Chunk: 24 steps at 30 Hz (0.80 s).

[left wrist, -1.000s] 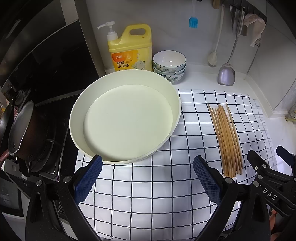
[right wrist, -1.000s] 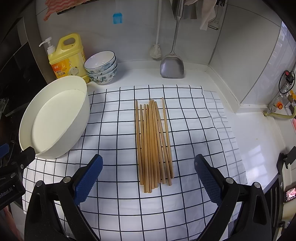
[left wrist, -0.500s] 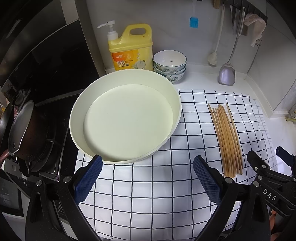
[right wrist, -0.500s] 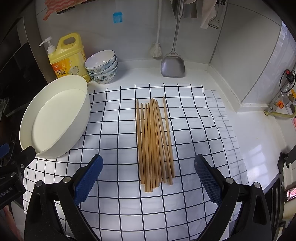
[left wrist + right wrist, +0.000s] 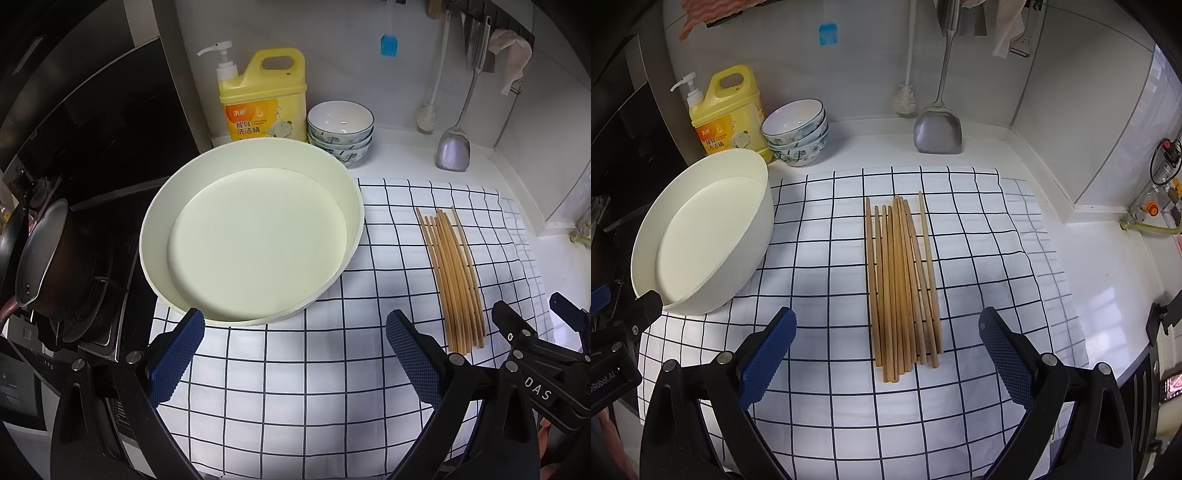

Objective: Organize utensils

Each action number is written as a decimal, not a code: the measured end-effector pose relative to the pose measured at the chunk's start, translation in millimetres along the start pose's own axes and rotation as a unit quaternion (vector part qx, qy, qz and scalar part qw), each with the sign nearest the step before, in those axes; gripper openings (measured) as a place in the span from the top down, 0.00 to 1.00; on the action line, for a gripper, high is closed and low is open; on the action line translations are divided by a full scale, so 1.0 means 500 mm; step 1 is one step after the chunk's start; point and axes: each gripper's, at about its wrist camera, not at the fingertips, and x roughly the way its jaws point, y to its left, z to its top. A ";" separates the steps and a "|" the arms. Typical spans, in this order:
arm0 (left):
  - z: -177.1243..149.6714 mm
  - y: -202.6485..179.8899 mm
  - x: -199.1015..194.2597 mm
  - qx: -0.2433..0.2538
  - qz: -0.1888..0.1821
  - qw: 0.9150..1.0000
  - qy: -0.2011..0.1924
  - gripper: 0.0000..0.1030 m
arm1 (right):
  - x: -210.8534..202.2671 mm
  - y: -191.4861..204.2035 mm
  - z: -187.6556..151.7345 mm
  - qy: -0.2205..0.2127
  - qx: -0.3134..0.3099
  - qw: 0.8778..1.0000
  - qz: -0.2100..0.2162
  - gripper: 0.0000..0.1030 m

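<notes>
CHANGE: none since 1.0 s ago | left hand-held gripper (image 5: 293,354), right hand-held gripper (image 5: 886,356): wide open, empty | chopsticks (image 5: 903,284) untouched on cloth (image 5: 820,258) | basin (image 5: 360,221) empty | task unstarted

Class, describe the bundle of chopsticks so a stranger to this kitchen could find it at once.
Start at the white cloth with the dark grid spread on the counter. The large cream basin sits on its left side; the wooden chopsticks lie right of it, mid-cloth. They are the only long, thin brown sticks, lying flat side by side.
</notes>
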 end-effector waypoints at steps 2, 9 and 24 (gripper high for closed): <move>0.001 0.001 0.001 -0.001 -0.001 1.000 0.000 0.06 | 0.000 0.000 0.000 0.000 -0.001 1.000 -0.001 0.08; -0.008 0.005 0.002 -0.002 -0.007 1.000 -0.001 0.06 | 0.003 0.010 -0.008 0.005 -0.001 1.000 -0.001 0.08; -0.051 -0.063 0.038 0.021 -0.064 0.998 -0.013 0.06 | 0.050 -0.067 -0.086 0.028 0.011 1.000 0.002 0.08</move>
